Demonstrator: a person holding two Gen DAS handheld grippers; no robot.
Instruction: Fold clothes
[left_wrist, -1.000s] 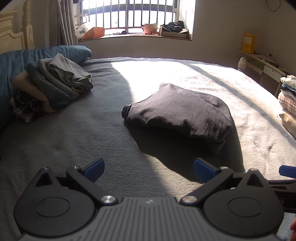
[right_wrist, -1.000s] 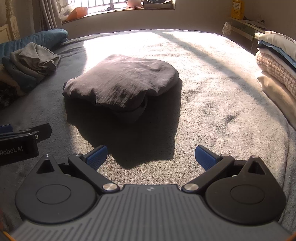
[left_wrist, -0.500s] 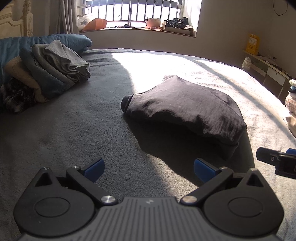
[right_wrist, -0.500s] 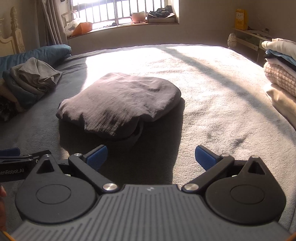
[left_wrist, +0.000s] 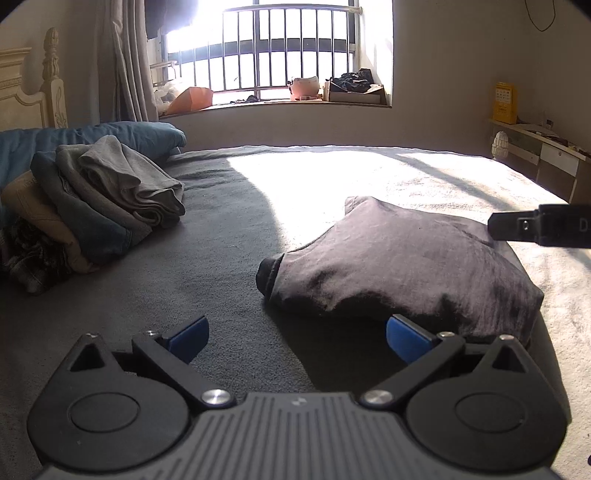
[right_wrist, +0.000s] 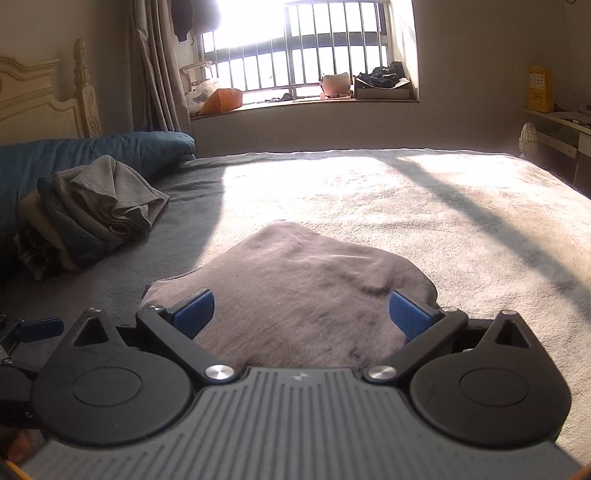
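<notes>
I am working over a wide bed (left_wrist: 229, 236) covered in a grey, fuzzy blanket, half of it in shade and half bleached by sun coming through a barred window (left_wrist: 295, 55) at the far wall. The sill (left_wrist: 280, 105) below the bars carries loose clutter: an orange bag, a pale bowl-like object and a tray of dark things. A grey curtain (left_wrist: 125, 59) hangs at the window's left, and a cream carved headboard (left_wrist: 33, 92) stands further left. Against the right wall runs a low shelf (left_wrist: 539, 147) with a yellow box on top.

Near the headboard a blue pillow (left_wrist: 122, 134) lies along the edge of the bed, and in front of it rests a pile of folded clothes (left_wrist: 99, 206), grey on top, blue and tan below.

The piece I am handling, a dark folded garment (left_wrist: 406, 266), lies near the middle of the bed, straddling the line between shade and sunlight, well apart from the pile.

My left gripper (left_wrist: 297, 336) has its blue pads spread wide and holds nothing; it sits low over the shaded blanket just short of the garment's near left corner, the right-hand pad close to the cloth's front edge. My right gripper (right_wrist: 299, 314) is likewise spread wide and empty, hovering directly above the near part of the garment, cloth filling the gap between its pads. In the left camera its black fingertip reaches in over the garment's right side.
</notes>
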